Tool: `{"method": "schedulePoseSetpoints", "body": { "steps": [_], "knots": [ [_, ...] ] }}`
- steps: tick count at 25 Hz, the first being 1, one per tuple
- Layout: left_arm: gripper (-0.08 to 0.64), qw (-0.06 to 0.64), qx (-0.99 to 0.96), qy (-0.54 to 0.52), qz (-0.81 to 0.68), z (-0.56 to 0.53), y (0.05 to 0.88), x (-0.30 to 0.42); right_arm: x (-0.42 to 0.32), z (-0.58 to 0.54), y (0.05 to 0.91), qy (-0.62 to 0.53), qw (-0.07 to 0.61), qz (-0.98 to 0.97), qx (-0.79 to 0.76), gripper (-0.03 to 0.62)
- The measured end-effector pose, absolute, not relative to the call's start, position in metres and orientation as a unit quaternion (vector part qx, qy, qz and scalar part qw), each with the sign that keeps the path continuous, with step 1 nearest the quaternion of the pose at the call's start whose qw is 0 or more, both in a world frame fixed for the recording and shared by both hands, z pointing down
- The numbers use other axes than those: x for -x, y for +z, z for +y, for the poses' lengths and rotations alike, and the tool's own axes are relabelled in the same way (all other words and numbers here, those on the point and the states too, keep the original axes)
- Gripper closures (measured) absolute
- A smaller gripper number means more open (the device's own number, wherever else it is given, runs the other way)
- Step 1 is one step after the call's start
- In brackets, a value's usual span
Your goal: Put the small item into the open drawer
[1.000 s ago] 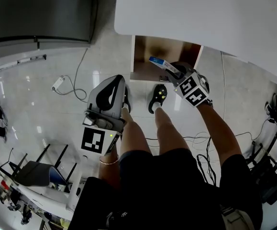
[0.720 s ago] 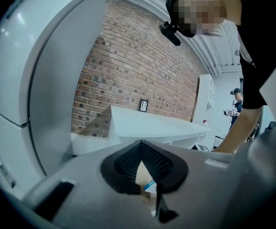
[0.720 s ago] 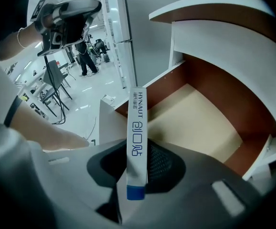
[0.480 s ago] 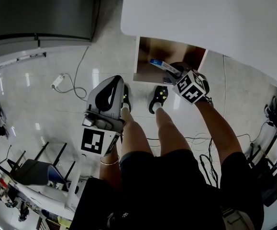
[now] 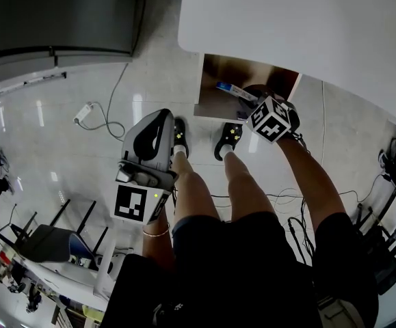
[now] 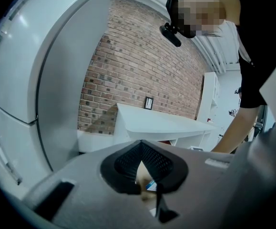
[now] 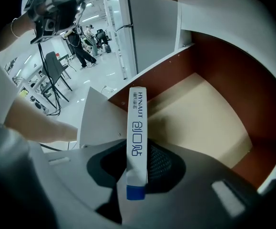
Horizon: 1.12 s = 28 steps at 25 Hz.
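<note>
— Well, where is the box?
— Clamped in the right gripper [image 5: 251, 101]: a slim white carton with a blue end [image 7: 138, 137], pointing down into the open drawer [image 7: 223, 75], above its pale bottom.
— And the left gripper [image 5: 162, 118]?
— Jaws together, holding nothing, well apart from the drawer, over the tiled floor [image 5: 61, 142].

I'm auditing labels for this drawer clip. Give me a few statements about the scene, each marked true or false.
1. The right gripper is clamped on a white box with blue print. True.
2. The drawer is shut. False: it is pulled open, and its pale floor shows.
3. The box lies on the drawer floor. False: it is in the right gripper's jaws, above the drawer.
4. The left gripper holds nothing. True.
</note>
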<state>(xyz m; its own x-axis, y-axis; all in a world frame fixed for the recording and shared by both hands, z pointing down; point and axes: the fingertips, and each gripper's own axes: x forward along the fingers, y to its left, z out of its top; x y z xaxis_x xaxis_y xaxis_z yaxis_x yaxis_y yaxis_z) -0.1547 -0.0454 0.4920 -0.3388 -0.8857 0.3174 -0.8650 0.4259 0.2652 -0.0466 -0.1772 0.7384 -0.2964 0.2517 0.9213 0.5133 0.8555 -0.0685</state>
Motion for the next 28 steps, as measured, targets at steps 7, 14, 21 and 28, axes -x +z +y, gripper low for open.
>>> {"method": "schedulePoseSetpoints", "body": {
  "steps": [7, 14, 21, 28],
  "knots": [
    [0.568, 0.215, -0.529, -0.022, -0.820, -0.040, 0.497, 0.159, 0.048, -0.181, 0.752, -0.132, 0.556, -0.784, 0.242, 0.508],
    [0.568, 0.220, -0.523, -0.020, -0.823, -0.035, 0.497, 0.163, 0.052, -0.185, 0.757, -0.133, 0.565, -0.778, 0.240, 0.506],
    [0.568, 0.221, -0.522, -0.020, -0.823, -0.038, 0.500, 0.166, 0.054, -0.185, 0.764, -0.130, 0.568, -0.775, 0.244, 0.503],
    [0.569, 0.226, -0.524, -0.018, -0.821, -0.041, 0.500, 0.166, 0.057, -0.182, 0.767, -0.134, 0.572, -0.767, 0.257, 0.503]
  ]
}}
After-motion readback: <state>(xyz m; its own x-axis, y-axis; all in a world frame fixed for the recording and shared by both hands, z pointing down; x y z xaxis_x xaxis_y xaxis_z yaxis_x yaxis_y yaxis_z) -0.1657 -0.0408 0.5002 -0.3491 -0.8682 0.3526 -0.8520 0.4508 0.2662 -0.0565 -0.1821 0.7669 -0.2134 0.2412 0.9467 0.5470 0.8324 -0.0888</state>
